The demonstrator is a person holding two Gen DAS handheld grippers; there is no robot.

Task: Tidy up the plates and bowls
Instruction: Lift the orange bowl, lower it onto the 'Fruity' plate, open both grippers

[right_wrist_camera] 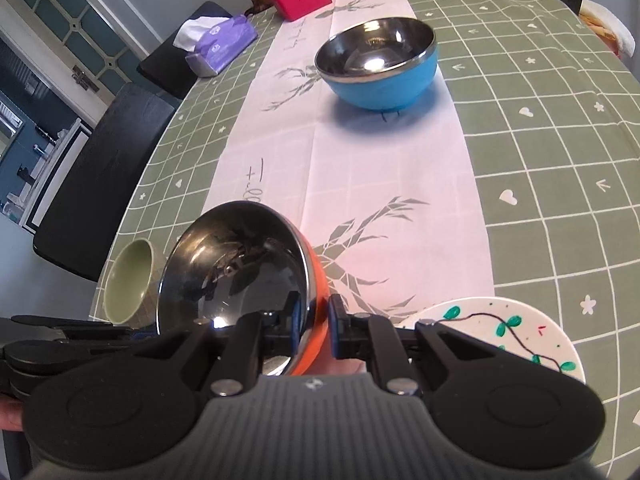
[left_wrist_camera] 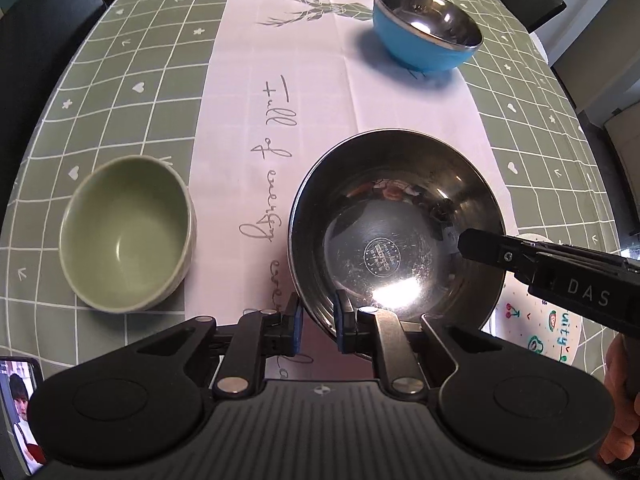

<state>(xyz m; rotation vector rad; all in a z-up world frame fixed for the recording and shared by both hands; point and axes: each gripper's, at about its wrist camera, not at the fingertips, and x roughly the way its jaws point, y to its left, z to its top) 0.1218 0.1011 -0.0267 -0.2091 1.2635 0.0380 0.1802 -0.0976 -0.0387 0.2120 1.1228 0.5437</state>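
Two grippers of mine pinch one steel bowl with an orange outside (right_wrist_camera: pixel 240 276): my right gripper (right_wrist_camera: pixel 314 330) is clamped on its rim, one pad inside and one outside, and my left gripper (left_wrist_camera: pixel 318 322) straddles the near rim, its pads close against the wall. The bowl sits tilted over the white runner (left_wrist_camera: pixel 304 92), between the green bowl (left_wrist_camera: pixel 126 232) and the painted plate (right_wrist_camera: pixel 512 332). The blue bowl (right_wrist_camera: pixel 380 62) stands well apart, farther up the runner.

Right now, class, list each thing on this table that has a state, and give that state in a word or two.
Orange bowl: upright, rim held by both grippers.
Blue bowl: upright, empty, free.
Green bowl: upright, empty, free.
Painted plate: flat, empty.
Left gripper: shut on rim.
Right gripper: shut on rim.
Tissue box: open, tissue sticking out.
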